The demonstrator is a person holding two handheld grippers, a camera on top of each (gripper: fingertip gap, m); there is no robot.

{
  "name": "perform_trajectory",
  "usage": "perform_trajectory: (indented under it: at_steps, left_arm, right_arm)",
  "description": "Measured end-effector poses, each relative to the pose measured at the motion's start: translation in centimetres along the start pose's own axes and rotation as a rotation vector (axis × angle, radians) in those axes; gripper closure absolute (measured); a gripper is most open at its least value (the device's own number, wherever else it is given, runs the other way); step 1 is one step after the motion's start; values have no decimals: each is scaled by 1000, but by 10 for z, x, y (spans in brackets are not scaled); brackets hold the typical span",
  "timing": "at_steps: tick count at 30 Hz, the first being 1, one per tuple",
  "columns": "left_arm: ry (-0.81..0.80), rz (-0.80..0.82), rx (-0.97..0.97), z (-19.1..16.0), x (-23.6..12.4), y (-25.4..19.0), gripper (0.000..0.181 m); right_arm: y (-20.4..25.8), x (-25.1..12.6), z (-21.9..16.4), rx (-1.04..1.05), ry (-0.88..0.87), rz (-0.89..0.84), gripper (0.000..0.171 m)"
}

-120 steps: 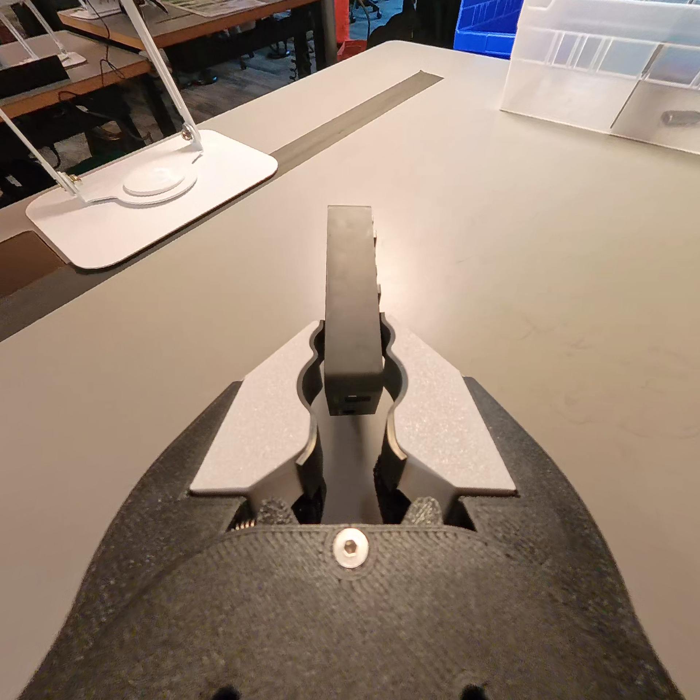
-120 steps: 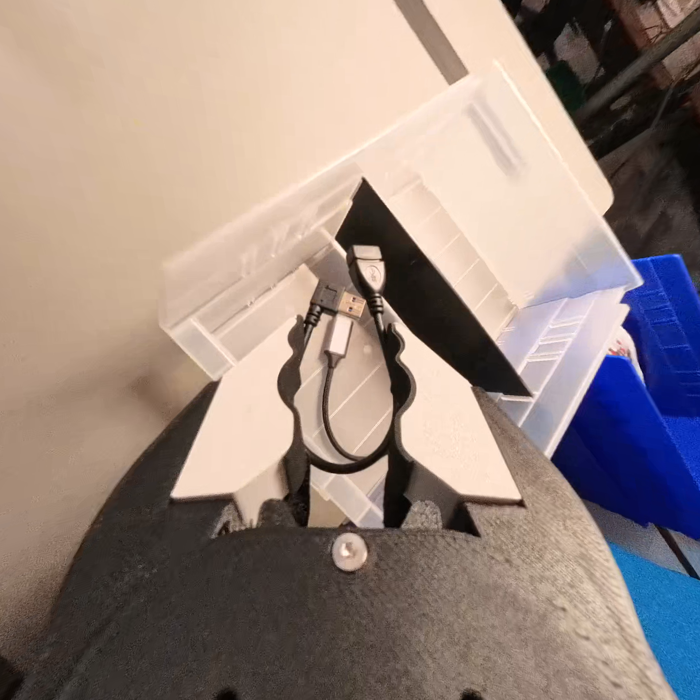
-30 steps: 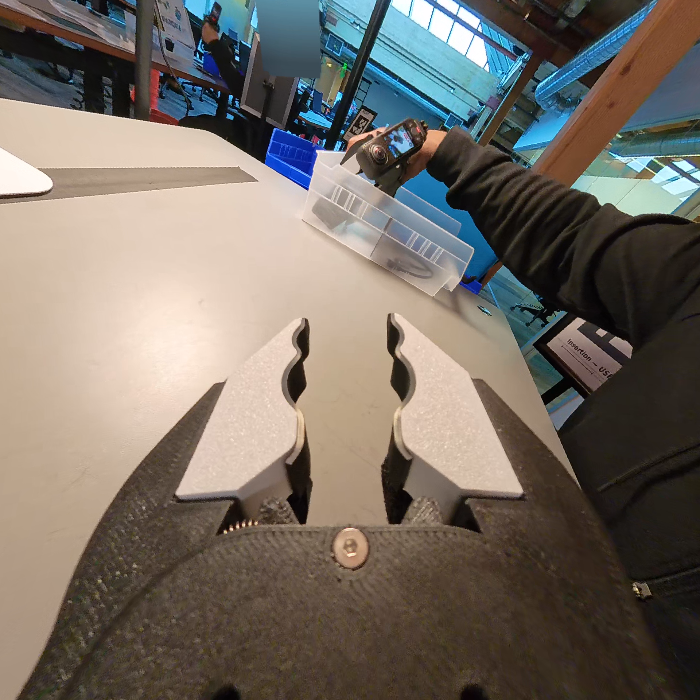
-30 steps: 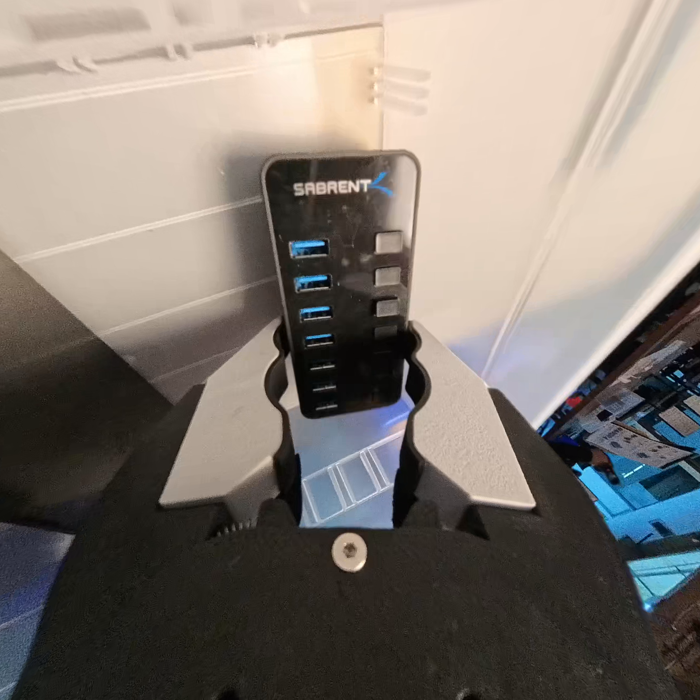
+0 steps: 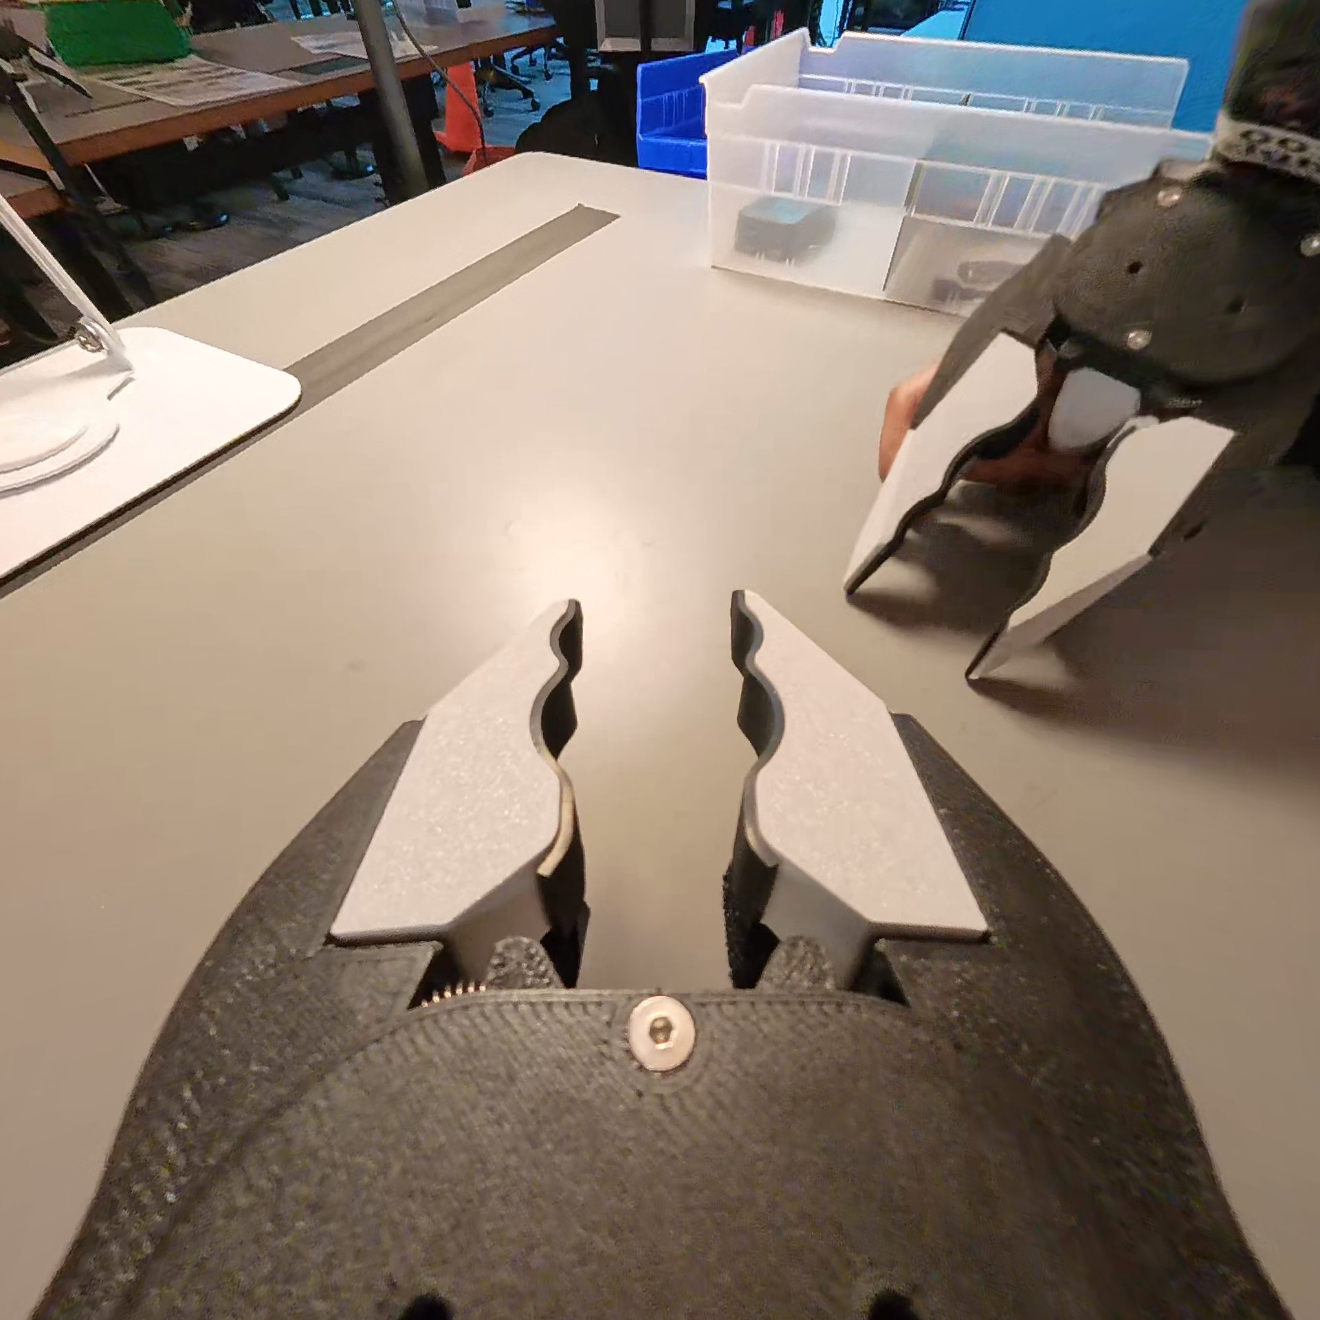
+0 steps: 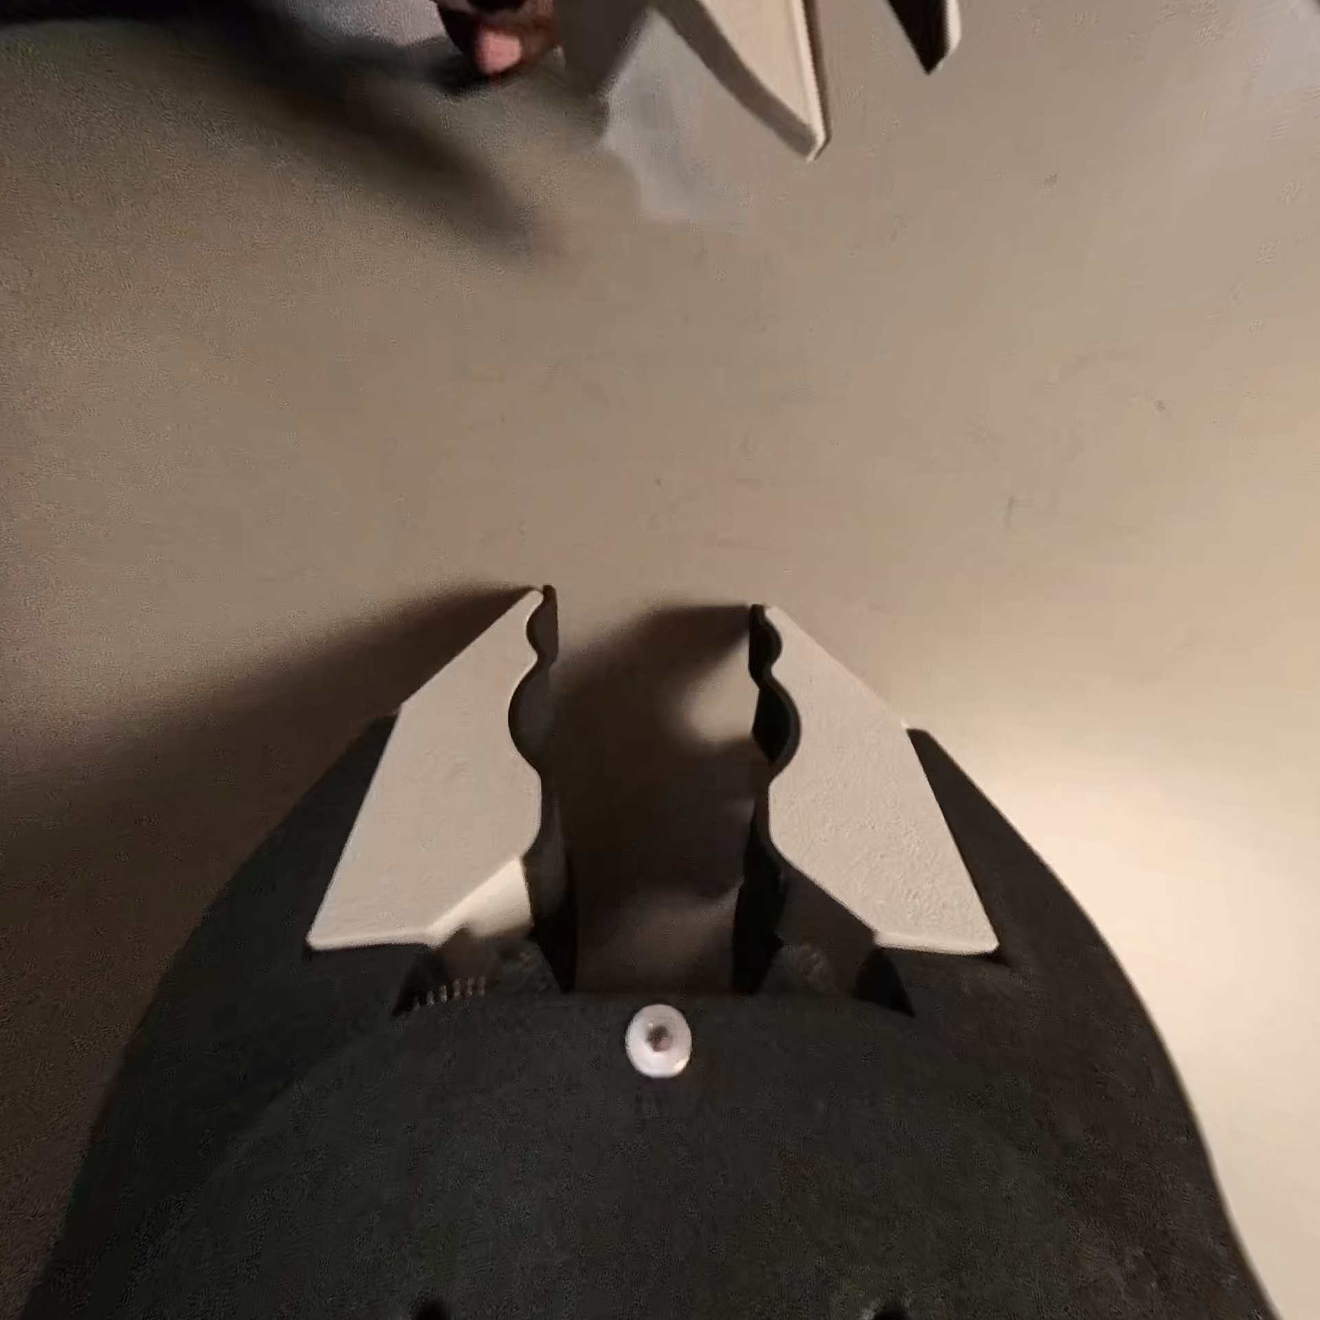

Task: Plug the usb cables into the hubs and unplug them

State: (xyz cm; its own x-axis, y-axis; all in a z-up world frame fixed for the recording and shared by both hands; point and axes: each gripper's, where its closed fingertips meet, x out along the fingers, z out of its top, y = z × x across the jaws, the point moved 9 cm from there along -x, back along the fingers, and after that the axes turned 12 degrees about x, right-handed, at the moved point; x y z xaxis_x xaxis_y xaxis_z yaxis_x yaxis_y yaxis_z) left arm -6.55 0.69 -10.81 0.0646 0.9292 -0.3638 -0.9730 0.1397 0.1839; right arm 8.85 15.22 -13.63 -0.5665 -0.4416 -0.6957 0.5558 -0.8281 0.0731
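A grey table [image 5: 500, 400] fills both views. The left gripper [image 5: 653, 607] is spread open and empty above it; the right gripper [image 6: 650, 600], at two o'clock from it, is likewise apart and empty. At one o'clock, a clear bin [image 5: 893, 164] holds a black hub [image 5: 784, 227] and a cable [image 5: 978, 275].

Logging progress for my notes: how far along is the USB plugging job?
Nothing is in hand: the left gripper and right gripper are both open and empty over the bare table. A dark hub and a cable lie in the clear bin, so they look put away. No plugged connection shows.
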Motion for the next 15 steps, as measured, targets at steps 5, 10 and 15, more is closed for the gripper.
perform_trajectory:
  at_steps: [5, 10, 15]
  left_arm:
    - [25, 49, -10, -2, -6, 10, 134]
    - [5, 227, -49, 20, -78, 28, 127]
    - [141, 680, -27, 28, -235, 50, 128]
  right_arm:
    - [-4, 0, 0, 29, -30, -38, 120]
    - [-5, -1, -1, 45, -25, -26, 121]
    - [-4, -3, -2, 35, -23, -8, 121]
